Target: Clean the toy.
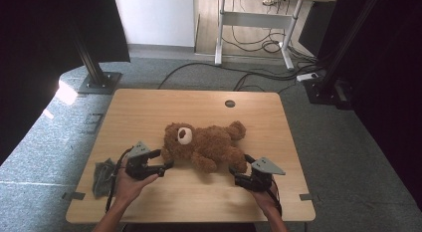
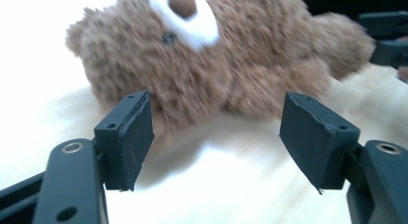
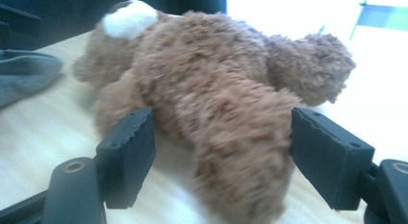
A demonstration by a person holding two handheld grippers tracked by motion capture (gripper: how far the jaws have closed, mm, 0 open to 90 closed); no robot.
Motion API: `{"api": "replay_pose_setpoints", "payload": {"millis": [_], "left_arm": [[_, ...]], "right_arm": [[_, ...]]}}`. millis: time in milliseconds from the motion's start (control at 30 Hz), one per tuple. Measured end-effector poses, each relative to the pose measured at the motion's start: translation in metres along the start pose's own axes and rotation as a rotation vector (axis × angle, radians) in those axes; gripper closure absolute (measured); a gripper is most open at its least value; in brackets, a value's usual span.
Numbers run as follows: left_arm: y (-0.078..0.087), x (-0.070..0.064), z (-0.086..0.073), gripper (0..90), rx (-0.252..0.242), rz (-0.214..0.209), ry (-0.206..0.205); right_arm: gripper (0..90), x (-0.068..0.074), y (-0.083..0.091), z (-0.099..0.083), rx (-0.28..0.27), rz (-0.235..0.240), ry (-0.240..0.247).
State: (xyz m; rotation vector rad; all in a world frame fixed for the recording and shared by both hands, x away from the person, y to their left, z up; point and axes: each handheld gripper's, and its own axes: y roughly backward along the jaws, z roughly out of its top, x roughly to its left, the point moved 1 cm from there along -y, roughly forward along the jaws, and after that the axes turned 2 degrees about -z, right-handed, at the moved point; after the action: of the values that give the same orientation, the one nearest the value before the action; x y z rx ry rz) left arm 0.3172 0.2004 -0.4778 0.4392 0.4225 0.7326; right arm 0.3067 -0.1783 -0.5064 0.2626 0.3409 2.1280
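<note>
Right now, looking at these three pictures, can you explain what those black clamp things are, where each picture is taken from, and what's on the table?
A person holds a hand-held gripper in each hand: the left gripper and the right gripper. The wide picture looks down from above the wooden table. The other two come from cameras riding on each gripper, looking between its black fingers. A brown teddy bear lies on the table, and a grey cloth sits near the left edge. Both grippers are open. The left points at the bear's head; the right has a leg between its fingers, not yet squeezed.

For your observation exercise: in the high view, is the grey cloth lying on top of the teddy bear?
No: the grey cloth lies on the table near its left edge, apart from the teddy bear.
</note>
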Motion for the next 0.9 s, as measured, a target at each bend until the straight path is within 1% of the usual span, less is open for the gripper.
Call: {"api": "replay_pose_setpoints", "payload": {"millis": [100,200,267,400,467,500,533,567,633,800,900], "left_arm": [[0.008,-0.004,-0.013,26.2,0.010,-0.020,0.009],[0.015,-0.006,-0.024,25.9,0.011,-0.039,0.026],[0.019,-0.007,-0.030,25.9,0.022,-0.037,0.021],[0.026,-0.009,-0.043,25.9,0.029,-0.041,0.032],[0.030,-0.011,-0.049,25.9,0.026,-0.044,0.040],[0.031,-0.012,-0.051,25.9,0.028,-0.044,0.039],[0.032,-0.013,-0.054,25.9,0.033,-0.040,0.029],[0.031,-0.014,-0.055,25.9,0.039,-0.038,0.021],[0.029,-0.014,-0.055,26.0,0.041,-0.043,0.022],[0.024,-0.016,-0.057,26.0,0.047,-0.067,0.024],[0.022,-0.016,-0.058,25.9,0.054,-0.071,0.019]], "right_arm": [[24.2,0.005,0.009,-0.005,0.012,0.030,0.008],[24.3,0.006,0.014,-0.012,0.024,0.045,-0.005],[24.3,0.005,0.016,-0.017,0.041,0.048,-0.013],[24.4,0.002,0.021,-0.026,0.073,0.048,-0.021],[24.5,0.001,0.024,-0.029,0.076,0.045,-0.025],[24.6,0.000,0.025,-0.031,0.078,0.043,-0.030],[24.6,0.000,0.025,-0.032,0.082,0.043,-0.033],[24.6,-0.001,0.025,-0.033,0.087,0.042,-0.034],[24.6,-0.001,0.023,-0.034,0.093,0.038,-0.034],[24.6,-0.001,0.022,-0.034,0.088,0.039,-0.028],[24.6,-0.003,0.023,-0.035,0.084,0.035,-0.030]]}}
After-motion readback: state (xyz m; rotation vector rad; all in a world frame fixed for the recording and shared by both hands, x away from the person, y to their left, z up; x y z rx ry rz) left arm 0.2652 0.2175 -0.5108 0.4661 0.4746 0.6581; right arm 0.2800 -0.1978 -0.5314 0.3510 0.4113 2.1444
